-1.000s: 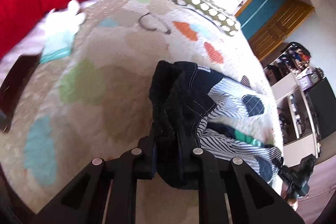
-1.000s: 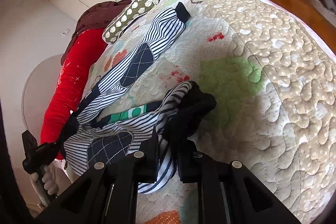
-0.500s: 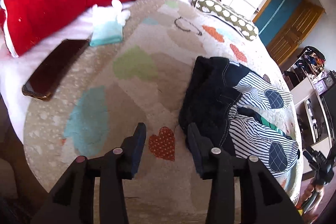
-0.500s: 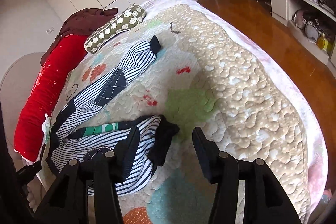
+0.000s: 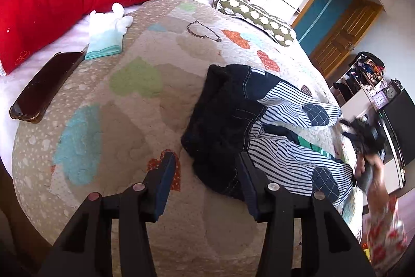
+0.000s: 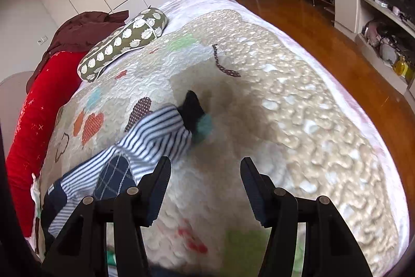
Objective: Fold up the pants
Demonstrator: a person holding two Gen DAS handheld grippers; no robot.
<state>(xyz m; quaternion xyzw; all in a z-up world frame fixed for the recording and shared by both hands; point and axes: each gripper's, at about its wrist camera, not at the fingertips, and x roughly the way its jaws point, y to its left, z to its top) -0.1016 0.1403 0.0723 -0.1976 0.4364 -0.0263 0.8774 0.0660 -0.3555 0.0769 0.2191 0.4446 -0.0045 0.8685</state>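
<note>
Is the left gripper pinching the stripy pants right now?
No, the left gripper is open with nothing between its fingers, and the pants lie loose on the quilt.

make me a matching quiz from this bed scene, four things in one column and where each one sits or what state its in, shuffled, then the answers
Things:
1. phone
2. pants
3. spotted bolster pillow
4. left claw

Places or states:
A. far side of the quilt, next to the brown cloth
B. open, holding nothing
C. near the quilt's edge, in front of the red cushion
D. spread on the quilt, legs apart

Pairs: 1-C, 2-D, 3-A, 4-B
</note>
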